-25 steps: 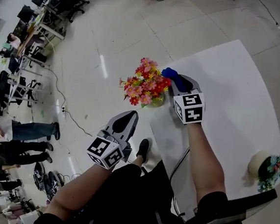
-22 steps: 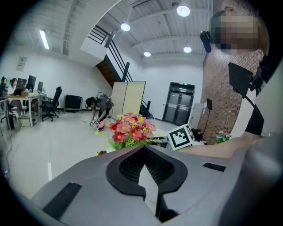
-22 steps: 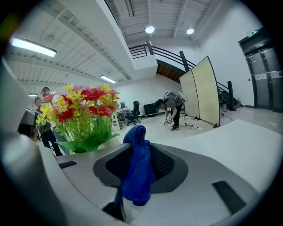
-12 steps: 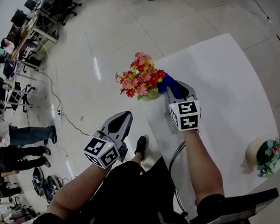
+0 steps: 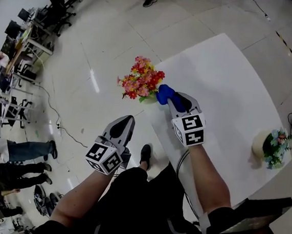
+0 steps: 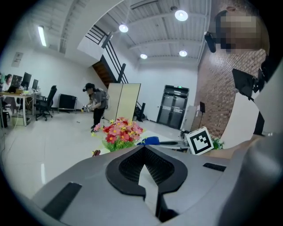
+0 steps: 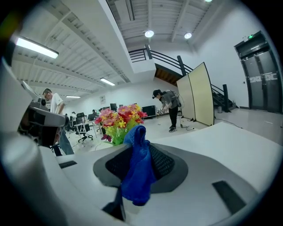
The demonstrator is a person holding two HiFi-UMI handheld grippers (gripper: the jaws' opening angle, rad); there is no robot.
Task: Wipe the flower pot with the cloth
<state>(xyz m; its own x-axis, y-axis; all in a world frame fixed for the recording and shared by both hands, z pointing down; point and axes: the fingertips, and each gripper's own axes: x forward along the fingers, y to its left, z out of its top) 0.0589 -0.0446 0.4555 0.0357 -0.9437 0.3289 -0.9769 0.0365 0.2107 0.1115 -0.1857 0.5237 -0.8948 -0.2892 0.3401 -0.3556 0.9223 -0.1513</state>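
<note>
Right gripper (image 5: pixel 167 96): my fingers are clamped on the blue cloth (image 5: pixel 163 94), with a fold poking forward so fabric rather than jaw meets the pot.
Flower pot (image 5: pixel 144 99): at the tabletop's (image 5: pixel 226 80) left edge, mostly hidden under its flowers (image 5: pixel 139 80).
Left gripper (image 5: pixel 127 120): fingers together, empty, parked off the tabletop.
Change: the cloth has slid round the flowers' right side, nearer me.
</note>
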